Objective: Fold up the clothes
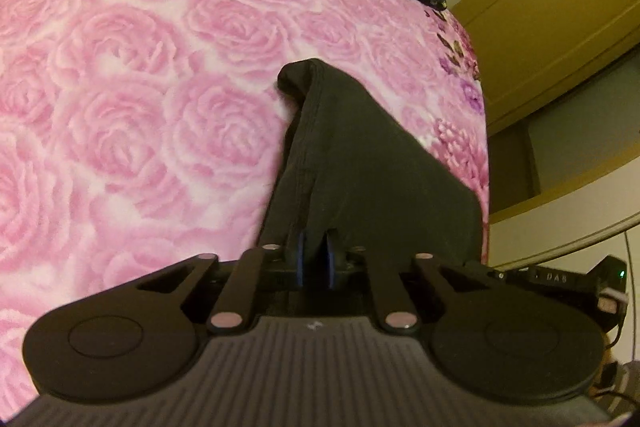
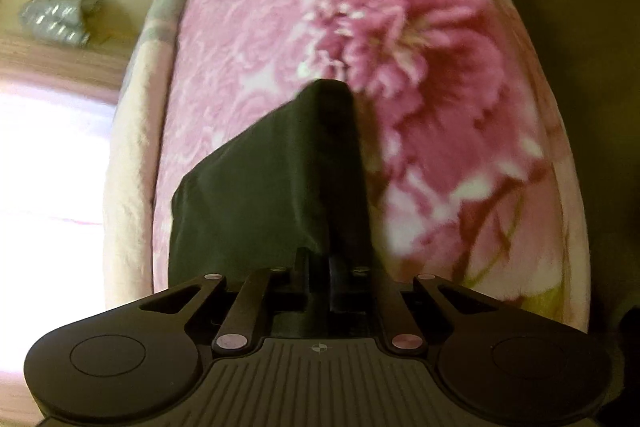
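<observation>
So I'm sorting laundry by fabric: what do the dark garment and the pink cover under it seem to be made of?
The dark garment looks like a matte woven cloth, perhaps cotton: no sheen, a stitched seam along its edge, soft drape. The pink cover looks like plush fleece: a fuzzy, embossed rose pattern with soft nap. Fibre content cannot be told from these views.
</observation>
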`<action>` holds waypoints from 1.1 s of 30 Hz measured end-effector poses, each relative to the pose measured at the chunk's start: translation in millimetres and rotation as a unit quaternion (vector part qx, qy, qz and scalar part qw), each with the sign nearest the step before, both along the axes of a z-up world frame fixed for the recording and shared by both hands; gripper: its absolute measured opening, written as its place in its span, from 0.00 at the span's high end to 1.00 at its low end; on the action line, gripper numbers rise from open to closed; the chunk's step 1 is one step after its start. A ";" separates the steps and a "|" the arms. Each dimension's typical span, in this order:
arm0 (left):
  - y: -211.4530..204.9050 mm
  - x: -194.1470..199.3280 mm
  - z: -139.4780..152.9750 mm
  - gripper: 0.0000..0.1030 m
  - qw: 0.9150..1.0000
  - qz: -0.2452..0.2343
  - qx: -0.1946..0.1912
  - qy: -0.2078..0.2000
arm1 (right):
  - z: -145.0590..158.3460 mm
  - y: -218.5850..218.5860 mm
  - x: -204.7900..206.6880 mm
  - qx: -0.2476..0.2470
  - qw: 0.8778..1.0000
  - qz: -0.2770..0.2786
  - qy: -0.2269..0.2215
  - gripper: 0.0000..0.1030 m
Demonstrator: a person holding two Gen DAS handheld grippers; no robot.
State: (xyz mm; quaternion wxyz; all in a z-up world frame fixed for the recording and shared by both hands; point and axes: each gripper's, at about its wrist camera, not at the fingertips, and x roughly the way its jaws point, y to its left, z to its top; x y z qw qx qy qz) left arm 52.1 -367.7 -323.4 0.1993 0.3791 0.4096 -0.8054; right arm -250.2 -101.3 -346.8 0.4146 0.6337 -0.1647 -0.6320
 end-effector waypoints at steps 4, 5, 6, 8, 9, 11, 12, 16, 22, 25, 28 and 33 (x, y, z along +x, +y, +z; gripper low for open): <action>-4.5 -6.6 6.3 0.63 1.000 0.011 -0.001 0.010 | 10.8 7.8 -9.8 -0.010 1.000 -0.021 0.005 0.57; -5.8 -9.9 6.2 0.62 1.000 0.013 -0.001 0.011 | 11.6 7.4 -13.0 -0.014 0.999 -0.033 0.007 0.55; -6.4 -14.7 4.2 0.62 1.000 0.014 0.002 0.010 | 10.1 6.0 -16.8 -0.017 0.999 -0.040 0.002 0.55; -5.3 -24.2 -0.2 0.67 1.000 0.010 0.001 0.007 | 5.4 0.7 -23.2 -0.019 0.999 -0.046 -0.009 0.55; -3.3 -27.6 -1.3 0.71 1.000 0.007 -0.008 0.004 | 3.3 -2.8 -23.7 -0.019 0.999 -0.040 -0.008 0.56; 0.8 -30.7 -2.1 0.94 1.000 0.004 -0.027 0.003 | 1.0 -9.5 -22.7 -0.017 1.000 -0.022 0.000 0.73; 2.7 -27.0 -0.2 0.95 0.999 0.009 -0.037 0.010 | 2.2 -13.8 -22.7 -0.016 1.000 -0.008 0.009 0.96; 7.7 -7.6 1.4 0.97 0.997 0.027 -0.064 0.039 | 10.0 -7.5 -21.3 -0.025 0.999 -0.013 0.043 0.98; 8.4 -15.8 -18.7 0.97 0.997 0.026 -0.068 0.008 | -3.2 -8.5 -15.0 0.009 0.999 -0.020 0.046 0.98; 4.9 -20.2 -8.9 0.91 0.998 0.023 -0.052 0.008 | 3.0 -4.4 -19.2 -0.004 1.000 -0.003 0.029 0.96; -7.7 -24.8 2.5 0.63 0.998 0.038 -0.038 0.015 | 12.0 1.4 -30.6 -0.011 0.999 -0.008 0.038 0.48; -34.7 -49.2 -1.1 0.51 0.998 0.055 -0.004 0.020 | 6.5 -0.4 -56.6 -0.023 0.999 -0.043 0.023 0.40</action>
